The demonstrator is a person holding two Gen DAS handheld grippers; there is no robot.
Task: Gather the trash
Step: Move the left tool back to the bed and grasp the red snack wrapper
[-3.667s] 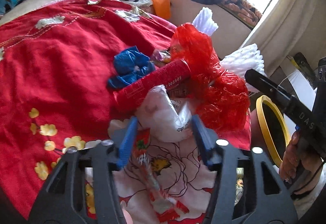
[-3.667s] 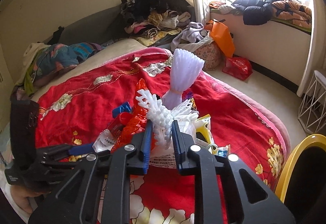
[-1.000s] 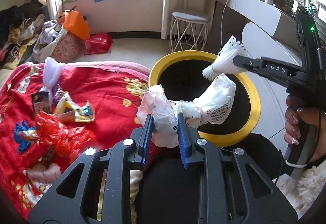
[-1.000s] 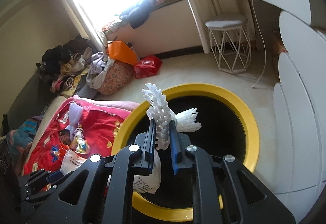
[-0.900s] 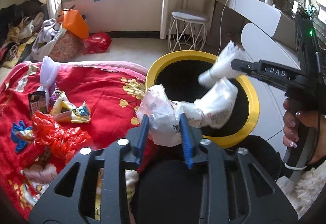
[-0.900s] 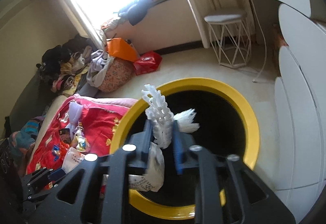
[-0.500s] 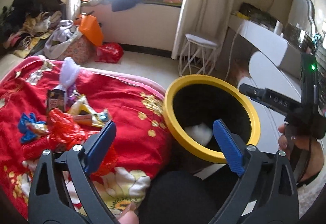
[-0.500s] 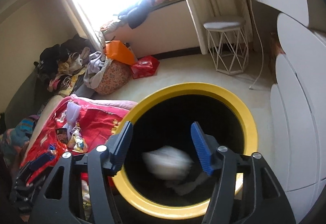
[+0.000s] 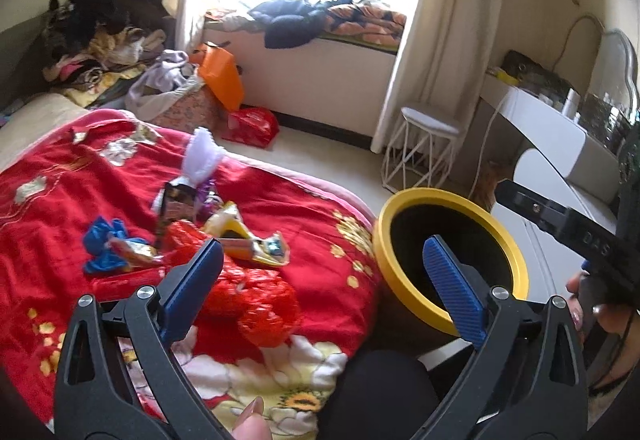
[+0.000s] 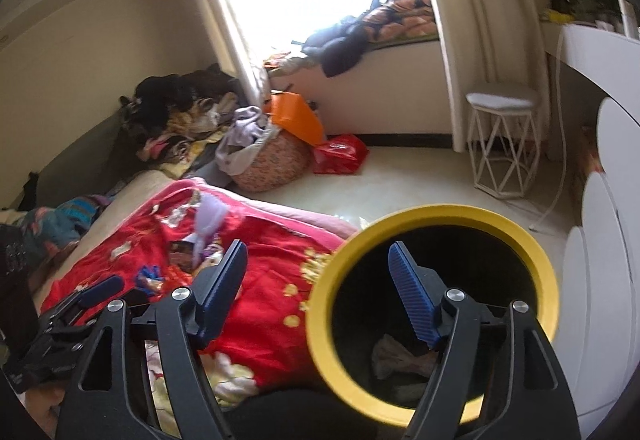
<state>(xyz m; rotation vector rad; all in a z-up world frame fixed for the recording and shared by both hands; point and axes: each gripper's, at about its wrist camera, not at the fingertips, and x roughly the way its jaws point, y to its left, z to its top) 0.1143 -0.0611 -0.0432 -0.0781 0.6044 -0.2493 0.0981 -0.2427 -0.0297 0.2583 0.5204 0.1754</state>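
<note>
A yellow-rimmed black bin stands beside the bed; white trash lies at its bottom. My left gripper is open and empty above the bed's edge, left of the bin. My right gripper is open and empty over the bin's left rim. Loose trash lies on the red blanket: a red plastic bag, a blue wrapper, a yellow wrapper, a dark packet and a white foam net.
A white wire stool stands on the floor near the curtain. A laundry basket, an orange bag and a red bag sit by the window seat. White furniture stands right of the bin.
Both grippers opened and dropped the white plastic bag and the white foam net into the bin. Both have since swung left toward the bed.
</note>
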